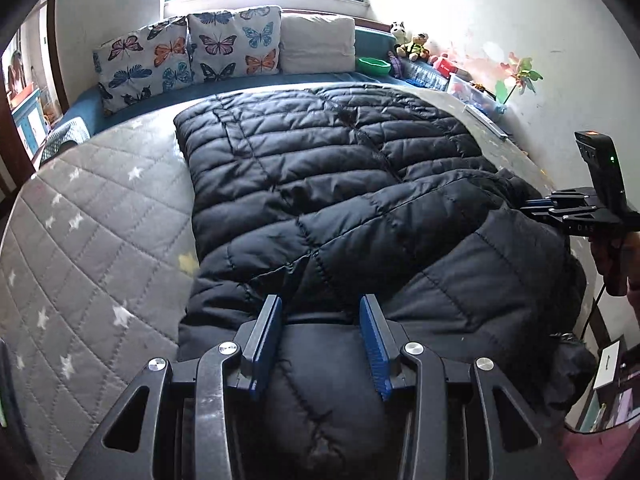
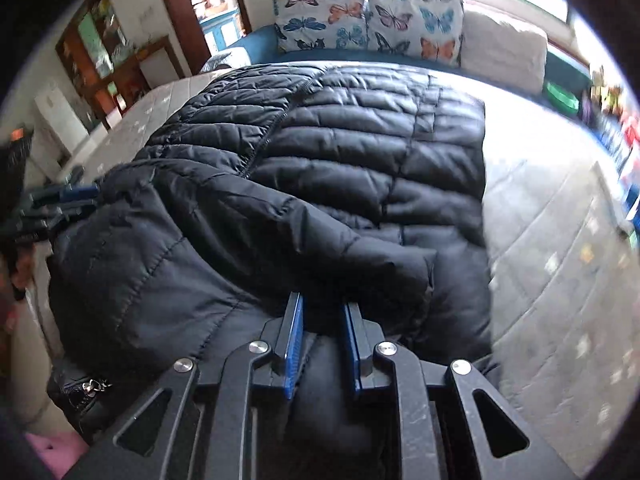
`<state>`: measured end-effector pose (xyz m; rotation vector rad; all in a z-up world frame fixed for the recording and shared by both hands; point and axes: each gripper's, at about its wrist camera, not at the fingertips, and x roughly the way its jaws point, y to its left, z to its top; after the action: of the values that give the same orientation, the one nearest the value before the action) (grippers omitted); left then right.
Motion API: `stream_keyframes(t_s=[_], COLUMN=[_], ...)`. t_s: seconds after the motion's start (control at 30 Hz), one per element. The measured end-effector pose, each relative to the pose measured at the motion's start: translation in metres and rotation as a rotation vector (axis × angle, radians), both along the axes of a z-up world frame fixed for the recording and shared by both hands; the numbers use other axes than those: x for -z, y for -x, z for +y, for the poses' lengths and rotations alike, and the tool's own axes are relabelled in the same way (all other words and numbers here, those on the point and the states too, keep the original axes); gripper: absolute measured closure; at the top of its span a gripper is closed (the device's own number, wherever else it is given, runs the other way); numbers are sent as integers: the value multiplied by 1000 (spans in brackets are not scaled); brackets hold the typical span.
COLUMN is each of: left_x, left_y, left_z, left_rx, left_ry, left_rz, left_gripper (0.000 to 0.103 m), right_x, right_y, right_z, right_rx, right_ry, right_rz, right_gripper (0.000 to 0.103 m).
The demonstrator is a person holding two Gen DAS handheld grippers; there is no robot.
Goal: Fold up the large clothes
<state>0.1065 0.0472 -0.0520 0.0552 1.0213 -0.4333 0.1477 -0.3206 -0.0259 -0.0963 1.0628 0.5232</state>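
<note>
jacket: your black puffer jacket (image 1: 332, 184) lies flat across the quilted mattress (image 1: 88, 240), a sleeve folded over the body, its near end bunched up towards you, apparently for the next fold
left gripper (image 1: 320, 332): clenched on the near bulge of jacket, blue pads (image 1: 267, 336) pressing it from both sides
right gripper (image 2: 320, 332): likewise grasping a jacket fold
hidden: near hem lies under both tools; zip end barely shows; pillows (image 1: 188, 52) sit well apart

The near end of the black jacket (image 1: 340, 200) is hidden under both grippers; the shelf items (image 2: 612, 120) at right are blurred.
</note>
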Motion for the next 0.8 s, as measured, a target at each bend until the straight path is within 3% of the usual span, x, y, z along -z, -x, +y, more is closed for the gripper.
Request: stream_keyframes(t_s=[0.13,0.3,0.5,0.57,0.67,0.8], left_x=[10,17,-11,-32,-55,-53], left_y=[-1,-8,1,13,28,38], left_z=[-4,-11,-24,-29,-43,-70], left_rx=[3,0,-16,0,46,133], left_ry=[-30,-54,-138,-135,-96,-56], left_rz=[6,13,-16,-66,-119,-94], left_gripper=[58,58,57,57,43,41], right_x=[9,9,-17,-36,-59,-60], right_y=[-2,1,8,19,39,55], right_z=[-9,-6,1,5,16,39], right_rx=[45,46,36,30,-35,-125], right_ry=[-54,-36,34,44,20,5], right_rz=[54,37,-2,-42,-92,-84], right_gripper=[84,84,80,80,78,76])
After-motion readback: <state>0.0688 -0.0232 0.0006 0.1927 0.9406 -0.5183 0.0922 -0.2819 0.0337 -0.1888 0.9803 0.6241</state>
